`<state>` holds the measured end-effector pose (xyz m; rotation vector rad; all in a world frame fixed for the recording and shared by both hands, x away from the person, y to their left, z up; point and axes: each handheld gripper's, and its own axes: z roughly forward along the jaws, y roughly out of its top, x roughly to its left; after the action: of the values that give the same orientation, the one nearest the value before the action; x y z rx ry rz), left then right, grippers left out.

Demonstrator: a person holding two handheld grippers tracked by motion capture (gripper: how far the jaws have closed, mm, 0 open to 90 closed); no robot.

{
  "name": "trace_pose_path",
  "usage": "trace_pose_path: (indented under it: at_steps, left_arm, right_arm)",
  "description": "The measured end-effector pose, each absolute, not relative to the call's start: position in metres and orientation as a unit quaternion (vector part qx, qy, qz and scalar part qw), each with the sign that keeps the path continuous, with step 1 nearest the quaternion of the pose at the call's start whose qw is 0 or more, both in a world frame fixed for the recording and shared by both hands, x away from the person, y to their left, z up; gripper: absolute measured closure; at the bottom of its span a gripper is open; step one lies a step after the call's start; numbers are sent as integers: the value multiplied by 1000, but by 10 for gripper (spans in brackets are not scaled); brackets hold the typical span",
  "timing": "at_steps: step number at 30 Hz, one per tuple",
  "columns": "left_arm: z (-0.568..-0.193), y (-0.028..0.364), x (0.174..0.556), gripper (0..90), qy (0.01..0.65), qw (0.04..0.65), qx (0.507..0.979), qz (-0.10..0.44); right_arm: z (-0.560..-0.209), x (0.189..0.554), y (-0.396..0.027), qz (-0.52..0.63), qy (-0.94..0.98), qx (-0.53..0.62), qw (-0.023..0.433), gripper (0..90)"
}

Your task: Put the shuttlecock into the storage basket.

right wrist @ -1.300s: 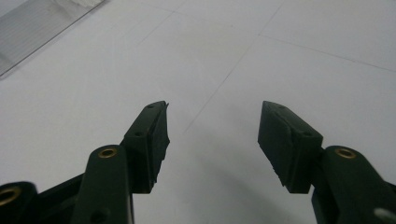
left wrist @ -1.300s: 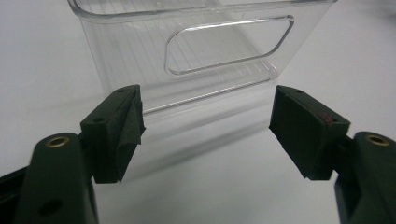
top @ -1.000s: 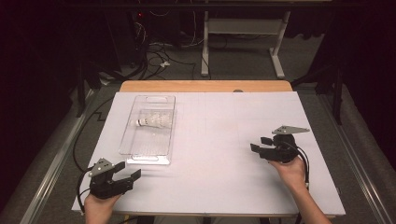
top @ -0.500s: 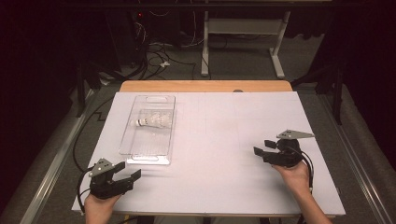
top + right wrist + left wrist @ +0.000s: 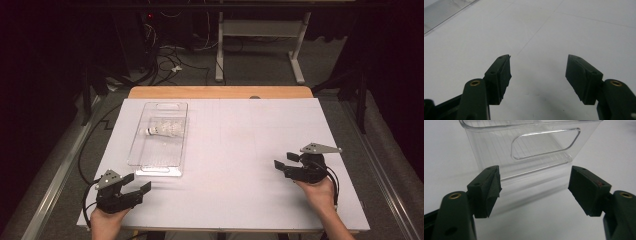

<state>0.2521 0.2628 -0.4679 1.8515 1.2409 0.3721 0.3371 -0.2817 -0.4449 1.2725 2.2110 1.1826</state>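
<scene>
While clear, the tray (image 5: 159, 135) blurs its shuttlecock (image 5: 162, 130) into pale haze.

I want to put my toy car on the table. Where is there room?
The big white stretch between the clear tray and the right gripper is bare, and so is the far right part of the table. It is tighter near the left gripper, close to the tray that holds a shuttlecock.

Left gripper (image 5: 138, 184): black body, grey three-cornered plate on top, black cable trailing behind. Right gripper (image 5: 281, 160): same build. Jaws are black angular blocks with brass-ringed screw holes; the left gripper's pads (image 5: 587, 190) carry a small red mark. Forearms bare, no sleeves.
</scene>
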Motion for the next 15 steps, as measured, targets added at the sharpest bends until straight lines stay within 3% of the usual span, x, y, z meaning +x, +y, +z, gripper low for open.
trace_pose_path:
  at_steps: [15]
  left_arm:
    - [-468, 264, 252, 271, 497, 428, 740, 149]
  right_arm:
    - [-449, 328, -296, 419, 766, 458, 166, 365]
